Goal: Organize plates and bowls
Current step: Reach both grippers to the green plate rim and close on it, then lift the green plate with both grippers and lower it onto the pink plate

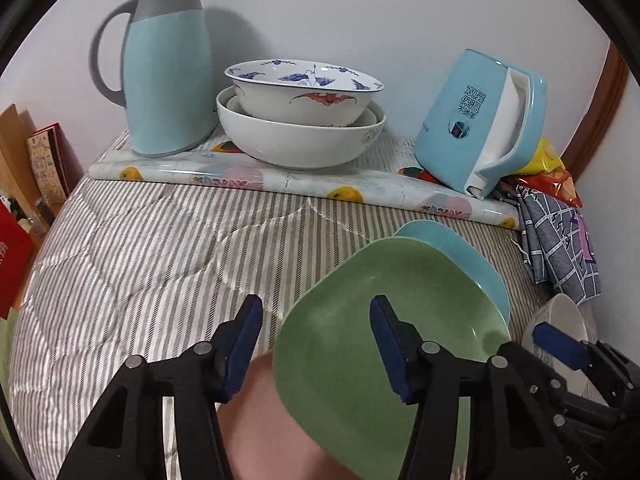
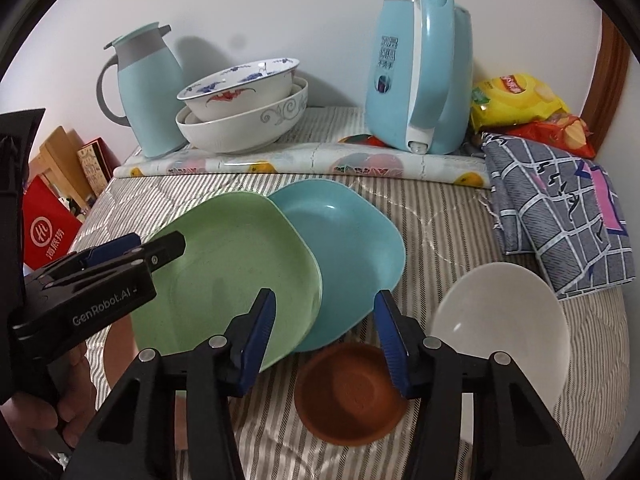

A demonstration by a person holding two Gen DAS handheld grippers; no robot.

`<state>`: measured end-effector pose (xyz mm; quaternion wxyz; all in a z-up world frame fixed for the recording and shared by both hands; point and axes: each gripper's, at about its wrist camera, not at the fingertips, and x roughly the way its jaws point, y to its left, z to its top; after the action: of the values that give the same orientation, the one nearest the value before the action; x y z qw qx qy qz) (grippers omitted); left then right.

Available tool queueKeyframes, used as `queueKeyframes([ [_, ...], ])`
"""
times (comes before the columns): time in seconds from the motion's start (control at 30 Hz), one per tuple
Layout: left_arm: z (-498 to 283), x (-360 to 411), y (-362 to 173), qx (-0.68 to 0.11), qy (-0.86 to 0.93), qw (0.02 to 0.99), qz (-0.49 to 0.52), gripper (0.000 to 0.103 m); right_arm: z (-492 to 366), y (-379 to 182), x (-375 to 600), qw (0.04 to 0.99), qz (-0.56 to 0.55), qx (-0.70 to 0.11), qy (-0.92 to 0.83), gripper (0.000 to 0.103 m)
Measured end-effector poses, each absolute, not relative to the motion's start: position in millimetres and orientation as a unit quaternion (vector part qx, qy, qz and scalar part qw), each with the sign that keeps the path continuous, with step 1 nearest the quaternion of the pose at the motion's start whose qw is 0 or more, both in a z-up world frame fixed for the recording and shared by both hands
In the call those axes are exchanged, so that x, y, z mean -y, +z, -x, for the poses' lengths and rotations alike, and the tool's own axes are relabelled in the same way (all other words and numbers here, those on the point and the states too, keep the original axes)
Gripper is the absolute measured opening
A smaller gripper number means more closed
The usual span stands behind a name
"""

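Far left on the raised, fruit-print shelf, the tall pale-blue thermos jug with the grey handle (image 2: 150, 100) stands upright. Just beside it sits your finished stack: the blue-and-red painted porcelain bowl (image 2: 240, 88) nested in the big white ceramic bowl (image 2: 244, 128), leaning a little, rims up.

Down on the striped grey-and-white bedcover (image 1: 140, 248), your left gripper (image 1: 316, 344) has its fingers spread wide. The left blue pad (image 1: 244, 340) hangs over the cloth and the right one over the rounded-square green plate (image 2: 228, 276); from the right wrist view the tips look close to that plate's left rim, though I can't tell if they touch it. The green plate lies face up, its right edge overlapping the matching rounded-square light-blue plate (image 2: 352, 248), the pair running from near left up towards far right.

Your right gripper (image 2: 324, 340) is spread wide too, pinching nothing, its left pad above the green plate's near edge. Between and just below the fingers sits the small round terracotta-brown saucer (image 2: 352, 392), flat on the cloth, just beside the blue plate. To its right, the plain white round bowl (image 2: 504, 320) rests tilted, opening facing you.

Behind it, the light-blue electric kettle (image 2: 416, 80) stands upright on the shelf, handle towards you.
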<state>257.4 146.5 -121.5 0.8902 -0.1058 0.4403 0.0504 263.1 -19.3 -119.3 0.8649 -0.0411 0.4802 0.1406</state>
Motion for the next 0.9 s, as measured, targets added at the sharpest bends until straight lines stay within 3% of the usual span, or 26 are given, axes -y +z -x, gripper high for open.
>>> queueKeyframes([
  [0.27,-267.8,-144.1,-133.2,-0.453,0.042,0.884,0.104,0.042,-272.2,-133.2,11.8,0.855,0.047,-0.497,0.139,0.04],
  [0.33,-269.2,-144.4,-135.8,-0.455,0.043,0.883,0.104,0.039,-273.6,-136.8,11.2,0.853,0.049,-0.502,0.137,0.033],
  [0.47,-269.0,-149.6,-137.5,-0.456,0.043,0.881,0.116,0.026,-276.0,-141.9,9.8,0.851,0.049,-0.504,0.138,0.012],
  [0.9,-253.8,-149.8,-128.6,-0.448,0.031,0.886,0.119,0.02,-273.9,-132.6,13.0,0.863,0.034,-0.489,0.122,0.008],
])
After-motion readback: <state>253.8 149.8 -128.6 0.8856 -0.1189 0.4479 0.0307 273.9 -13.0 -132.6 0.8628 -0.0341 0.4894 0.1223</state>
